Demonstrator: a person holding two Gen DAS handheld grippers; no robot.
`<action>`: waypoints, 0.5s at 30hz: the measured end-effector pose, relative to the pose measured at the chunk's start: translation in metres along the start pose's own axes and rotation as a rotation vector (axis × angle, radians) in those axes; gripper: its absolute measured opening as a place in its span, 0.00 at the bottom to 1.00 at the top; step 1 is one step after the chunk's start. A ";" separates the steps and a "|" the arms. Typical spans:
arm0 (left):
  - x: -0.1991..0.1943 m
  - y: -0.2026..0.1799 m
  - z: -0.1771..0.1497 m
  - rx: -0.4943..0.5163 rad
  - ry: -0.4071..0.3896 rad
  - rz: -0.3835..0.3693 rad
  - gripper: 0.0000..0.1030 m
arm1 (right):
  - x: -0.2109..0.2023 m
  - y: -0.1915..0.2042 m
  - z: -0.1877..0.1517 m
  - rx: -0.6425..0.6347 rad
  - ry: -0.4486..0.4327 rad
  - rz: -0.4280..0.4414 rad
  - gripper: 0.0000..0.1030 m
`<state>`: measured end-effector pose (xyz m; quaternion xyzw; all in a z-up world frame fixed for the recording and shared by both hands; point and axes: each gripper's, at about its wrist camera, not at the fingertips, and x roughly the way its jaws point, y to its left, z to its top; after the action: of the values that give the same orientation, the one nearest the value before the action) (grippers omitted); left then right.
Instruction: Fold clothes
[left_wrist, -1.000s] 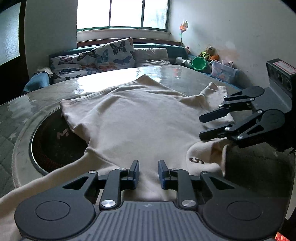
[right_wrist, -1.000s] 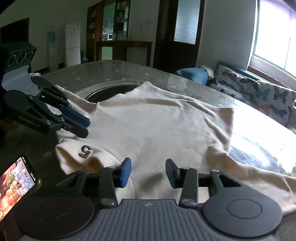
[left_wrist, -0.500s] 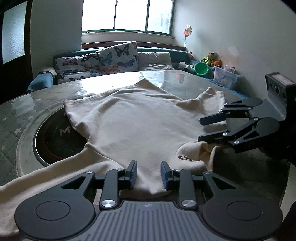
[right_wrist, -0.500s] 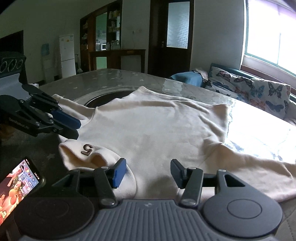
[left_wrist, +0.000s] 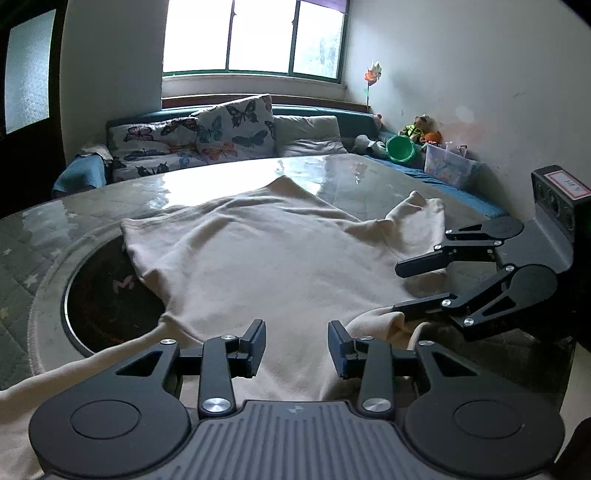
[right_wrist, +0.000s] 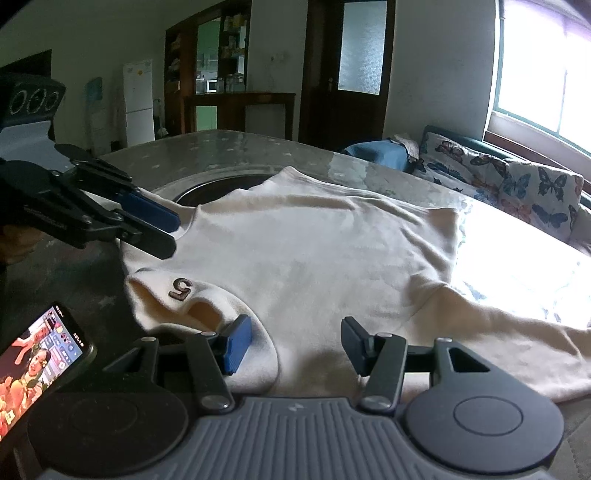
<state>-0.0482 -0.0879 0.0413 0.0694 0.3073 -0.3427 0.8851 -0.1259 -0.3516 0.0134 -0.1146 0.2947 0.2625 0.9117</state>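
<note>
A cream sweatshirt (left_wrist: 273, 254) lies spread on the round table, sleeves out to both sides; it also fills the right wrist view (right_wrist: 332, 251). Its collar with a brown "5" label (right_wrist: 180, 288) is bunched at the near edge. My left gripper (left_wrist: 296, 347) is open and empty, just above the near hem. My right gripper (right_wrist: 295, 345) is open and empty, its left finger beside the collar fold. Each gripper shows in the other's view, the right one (left_wrist: 400, 286) and the left one (right_wrist: 168, 236), both open.
The table (left_wrist: 229, 177) has a dark round inset (left_wrist: 107, 295) partly under the shirt. A phone (right_wrist: 37, 365) with a lit screen lies at the table's near left. A sofa with butterfly cushions (left_wrist: 229, 136) stands behind, under the window.
Both grippers have opened wider and pulled back slightly and risen. The collar fold has settled lower on the table.
</note>
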 end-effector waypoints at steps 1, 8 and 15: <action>0.002 -0.001 0.000 0.001 0.004 -0.002 0.39 | 0.000 0.001 0.000 -0.002 0.000 -0.001 0.53; 0.010 -0.004 -0.004 0.006 0.017 -0.006 0.39 | -0.001 0.002 -0.002 -0.006 -0.004 -0.007 0.53; 0.014 -0.009 -0.009 0.025 0.035 -0.004 0.39 | -0.006 0.000 -0.002 0.014 -0.011 -0.008 0.53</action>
<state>-0.0500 -0.0994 0.0266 0.0860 0.3183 -0.3469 0.8780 -0.1311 -0.3545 0.0155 -0.1078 0.2909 0.2575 0.9151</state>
